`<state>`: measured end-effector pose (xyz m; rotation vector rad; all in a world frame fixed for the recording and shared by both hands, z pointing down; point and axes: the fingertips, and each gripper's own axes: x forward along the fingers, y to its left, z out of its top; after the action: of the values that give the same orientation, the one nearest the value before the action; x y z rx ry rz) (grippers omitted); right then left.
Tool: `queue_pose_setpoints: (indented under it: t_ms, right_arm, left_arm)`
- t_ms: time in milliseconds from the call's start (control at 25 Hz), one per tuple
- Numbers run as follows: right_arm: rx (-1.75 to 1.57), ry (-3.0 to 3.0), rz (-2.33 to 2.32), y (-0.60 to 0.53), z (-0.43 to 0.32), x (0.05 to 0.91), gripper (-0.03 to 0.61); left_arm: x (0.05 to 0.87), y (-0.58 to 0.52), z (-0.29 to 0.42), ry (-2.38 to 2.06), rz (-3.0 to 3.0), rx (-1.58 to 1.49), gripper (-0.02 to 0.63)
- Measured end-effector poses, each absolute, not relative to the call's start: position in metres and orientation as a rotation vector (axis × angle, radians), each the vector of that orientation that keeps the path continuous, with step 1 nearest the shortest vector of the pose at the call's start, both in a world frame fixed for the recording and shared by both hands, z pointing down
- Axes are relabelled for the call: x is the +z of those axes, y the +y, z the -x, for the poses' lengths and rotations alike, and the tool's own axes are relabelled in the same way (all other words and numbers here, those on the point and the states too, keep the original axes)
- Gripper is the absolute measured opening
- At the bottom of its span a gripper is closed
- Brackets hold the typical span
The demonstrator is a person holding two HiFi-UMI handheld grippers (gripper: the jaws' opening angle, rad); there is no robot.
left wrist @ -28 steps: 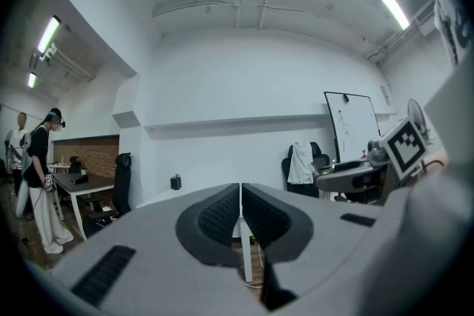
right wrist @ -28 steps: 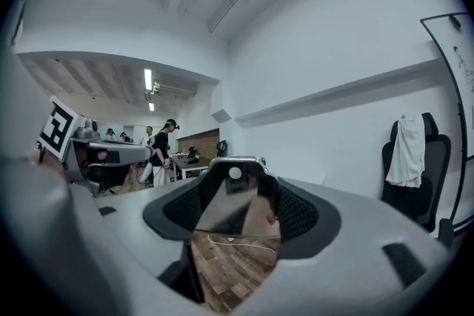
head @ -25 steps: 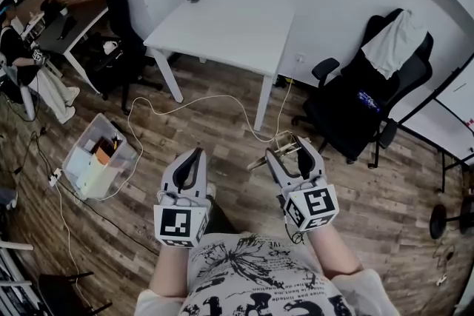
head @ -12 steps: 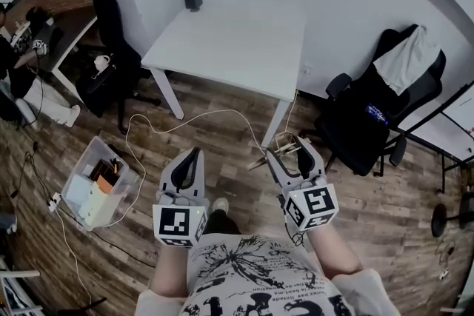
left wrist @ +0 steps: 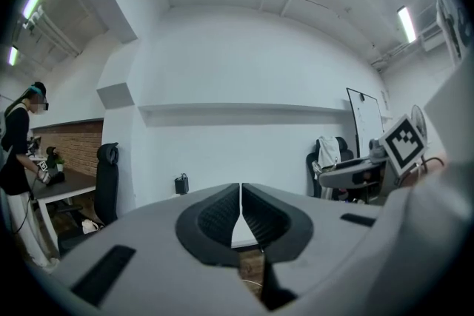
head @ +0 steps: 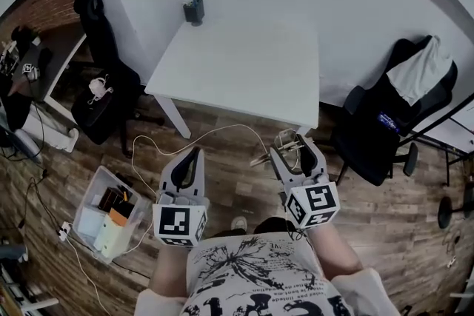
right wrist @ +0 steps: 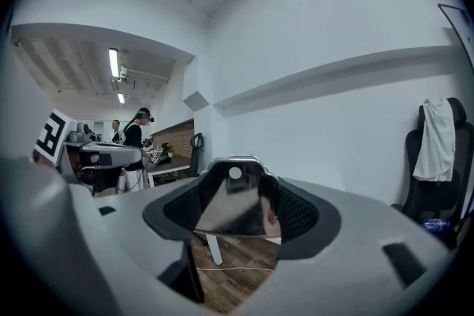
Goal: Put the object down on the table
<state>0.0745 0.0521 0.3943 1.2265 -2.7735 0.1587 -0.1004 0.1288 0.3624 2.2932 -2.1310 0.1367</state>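
Your right gripper point(head: 293, 149) grips a shiny flat object point(right wrist: 233, 209) between wide-set jaws. Your left gripper point(head: 191, 157) has its jaws pressed together, holding nothing. The table point(head: 244, 48) stands ahead of both.

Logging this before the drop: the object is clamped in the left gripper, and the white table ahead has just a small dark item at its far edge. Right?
Not the left. The object is clamped in the right gripper, as the right gripper view shows; the left gripper is shut on nothing. The white table does have just a small dark item at its far edge.
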Motion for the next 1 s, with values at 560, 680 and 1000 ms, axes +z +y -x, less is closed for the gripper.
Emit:
queue_pose_setpoints:
  t_ms: [560,680,1000]
  right_arm:
    - [0.232,-2.726,-1.242,-0.094,-0.012,0.425,0.279]
    - [0.244,-2.713,-1.250,-0.140,0.001,0.430,0.279]
    - [0.263,-2.719,-1.252,-0.267,0.042,0.422,0.279]
  left_arm:
    - [0.390,-0.017,0.158,-2.074,-2.309,0.164,0.012]
    - [0.389,-0.061,0.173,-2.079,-2.319,0.173,0.012]
    - [0.372,-0.186,0.212,-2.077,-2.359,0.166,0.012]
